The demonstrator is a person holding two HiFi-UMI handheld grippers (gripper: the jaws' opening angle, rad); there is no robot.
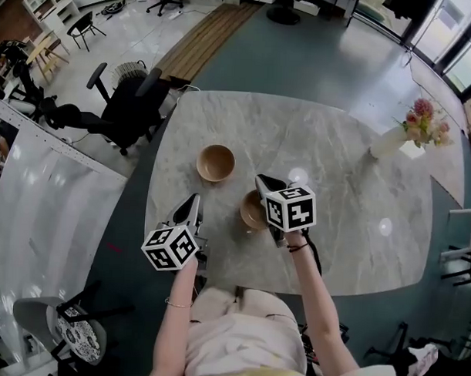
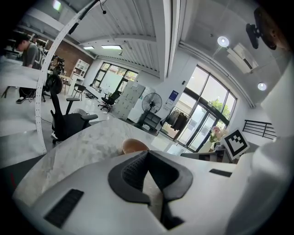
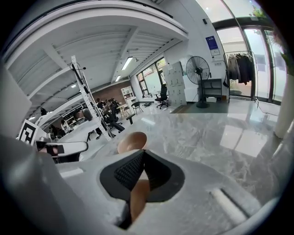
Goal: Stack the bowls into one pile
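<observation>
Your right gripper [image 1: 262, 184] has its fingers [image 3: 128, 172] clenched on the rim of the near bowl [image 1: 252, 210]. In the right gripper view the wall of that bowl shows as a brown strip low between the pads, while the fingertips meet above it. The near bowl sits just left of the marker cube in the head view, mouth pointing up with its inside showing. You cannot tell from any view whether it rests on the tabletop [image 1: 336, 164] or is lifted off it. The far bowl [image 1: 215, 163] stands on the tabletop with its mouth up, near the first but apart from it, further from you and to the left. Your left gripper [image 1: 192, 203] is over the near left part of the tabletop, fingers [image 2: 133, 172] clenched together on nothing. Both grippers point away from you, towards the far bowl
</observation>
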